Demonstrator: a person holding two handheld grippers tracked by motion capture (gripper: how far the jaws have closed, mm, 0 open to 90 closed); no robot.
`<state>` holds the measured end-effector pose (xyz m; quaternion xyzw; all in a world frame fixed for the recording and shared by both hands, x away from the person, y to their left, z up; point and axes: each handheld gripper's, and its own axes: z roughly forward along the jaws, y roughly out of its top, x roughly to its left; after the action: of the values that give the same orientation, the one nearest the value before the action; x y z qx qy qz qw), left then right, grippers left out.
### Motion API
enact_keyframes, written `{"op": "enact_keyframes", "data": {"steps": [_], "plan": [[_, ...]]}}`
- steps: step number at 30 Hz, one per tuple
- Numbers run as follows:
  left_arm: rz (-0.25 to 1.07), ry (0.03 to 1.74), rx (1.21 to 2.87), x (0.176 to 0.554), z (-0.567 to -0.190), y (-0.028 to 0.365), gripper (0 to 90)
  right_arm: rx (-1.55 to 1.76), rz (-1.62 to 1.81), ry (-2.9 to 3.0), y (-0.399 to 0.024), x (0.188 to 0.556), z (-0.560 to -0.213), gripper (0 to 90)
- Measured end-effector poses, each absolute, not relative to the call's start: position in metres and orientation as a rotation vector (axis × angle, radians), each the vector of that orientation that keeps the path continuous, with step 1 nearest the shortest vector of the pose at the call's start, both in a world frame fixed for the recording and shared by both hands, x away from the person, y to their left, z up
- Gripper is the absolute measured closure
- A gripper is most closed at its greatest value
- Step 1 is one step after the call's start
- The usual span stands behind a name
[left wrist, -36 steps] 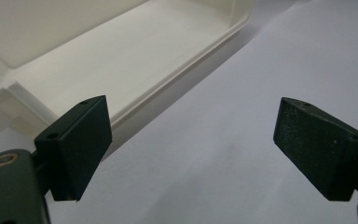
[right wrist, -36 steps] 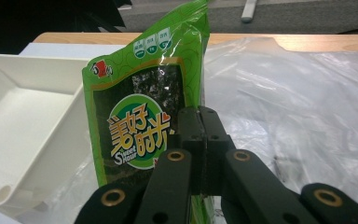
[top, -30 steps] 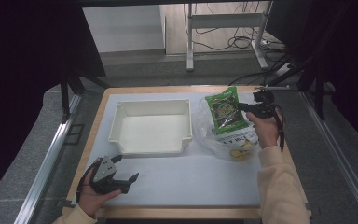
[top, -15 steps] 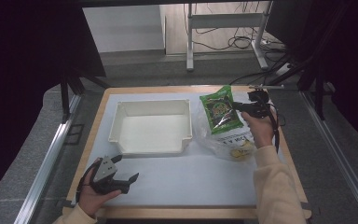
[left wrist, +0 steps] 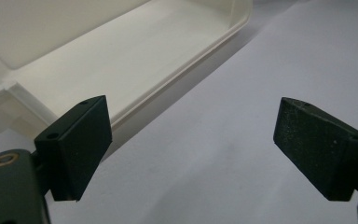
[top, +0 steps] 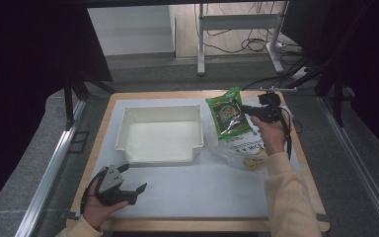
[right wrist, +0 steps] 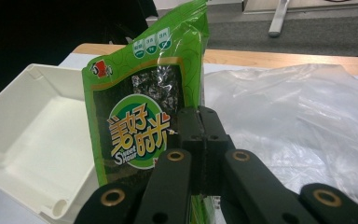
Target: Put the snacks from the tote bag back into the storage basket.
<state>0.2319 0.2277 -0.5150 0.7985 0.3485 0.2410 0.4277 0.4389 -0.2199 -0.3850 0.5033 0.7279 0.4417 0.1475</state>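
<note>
- Nearest, at front-left edge of desk [top: 187, 202]: left claw [top: 137, 189] resting low in the hand, well apart from the work; prob. parked there to leave room for the other hand.
- Jaws of left claw spread wide in left gripper view, only bare desk cover between them; nothing held, nothing touched.
- Just beyond it: white tray [top: 160, 134], empty, open side up, near middle of desk; looks placed there as the drop spot, w/ low front wall toward left claw.
- Right of tray, further back: clear plastic bag [top: 237, 148] lying flat and crumpled on desk, something yellow inside at its near end; too small to tell what.
- Above that bag: green snack packet [top: 228, 116], lifted off the desk and held upright, slightly tilted, between tray and right hand; not in tray yet.
- Right claw [top: 249, 111] pressed together on the packet's right edge; in right gripper view [right wrist: 200, 140] jaws closed flat, thin foil edge pinched between them.
- Edge grip prob. chosen since packet is flat and soft; hanging from one side keeps it clear of plastic bag for moving toward tray.
- Far side: floor, metal frame legs, cables; not part of work.
</note>
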Motion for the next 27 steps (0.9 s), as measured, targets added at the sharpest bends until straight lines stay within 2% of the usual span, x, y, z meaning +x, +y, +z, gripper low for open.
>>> {"op": "enact_keyframes", "data": {"steps": [27], "plan": [[0.605, 0.863, 1.990, 0.231, -0.514, 0.227, 11.3, 1.399, 1.353, 2.108, -0.191, 0.432, -0.373, 90.0]]}}
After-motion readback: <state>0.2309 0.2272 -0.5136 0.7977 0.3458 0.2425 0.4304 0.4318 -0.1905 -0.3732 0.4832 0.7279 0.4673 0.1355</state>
